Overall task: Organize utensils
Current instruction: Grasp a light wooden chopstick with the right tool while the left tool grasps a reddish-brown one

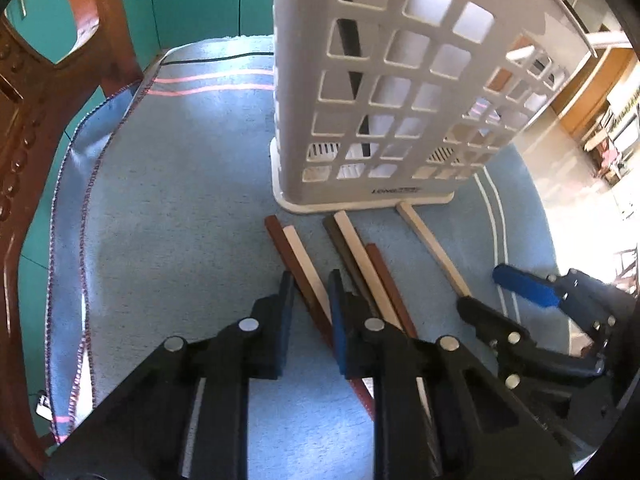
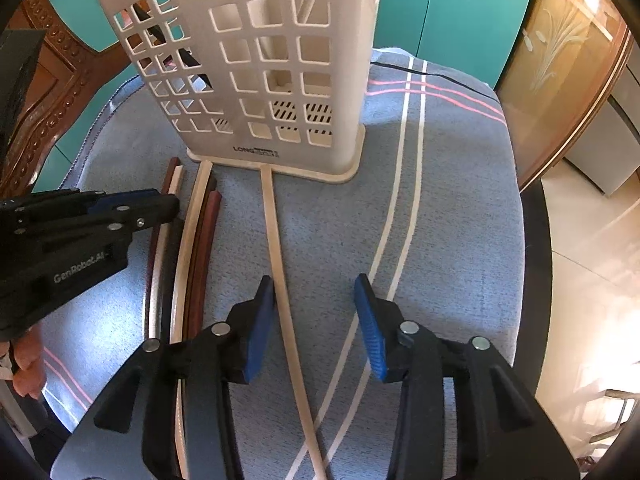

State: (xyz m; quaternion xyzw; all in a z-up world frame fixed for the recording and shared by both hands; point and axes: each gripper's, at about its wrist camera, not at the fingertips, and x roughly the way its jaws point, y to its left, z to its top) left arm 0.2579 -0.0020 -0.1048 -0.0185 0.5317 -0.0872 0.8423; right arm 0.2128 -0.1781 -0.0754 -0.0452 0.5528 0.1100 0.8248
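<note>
Left wrist view: the left gripper [image 1: 310, 304] is pointing down at a blue cloth [image 1: 180, 208] w/ pink and white stripes, its jaws standing narrowly apart around a pair of chopsticks, one dark brown [image 1: 288, 256] and one pale [image 1: 306, 264]. Can't tell if the pads are pressing on them or just flanking them. Just beside, to the right, three more chopsticks are lying together [image 1: 360, 256]: dark, pale, reddish brown. A lone pale chopstick [image 1: 434, 250] is lying apart farther right, its far end touching or nearly touching the base of the white lattice utensil holder [image 1: 360, 80], which is standing upright on the cloth. A dark utensil handle is showing through the holder's grid on its left side. The right gripper [image 1: 504, 292] is coming in at the lower right edge, near that lone stick's near end.

Right wrist view: the right gripper [image 2: 314, 324] is hovering w/ jaws clearly apart, nothing clamped. The lone pale chopstick [image 2: 280, 264] is running just inside its left blue pad, prob. not gripped. The left gripper [image 2: 164, 204] is reaching in from the left over the grouped sticks [image 2: 196, 248]. A carved wooden chair [image 1: 32, 120] is standing behind the cloth, teal cabinet doors [image 2: 452, 4] beyond
</note>
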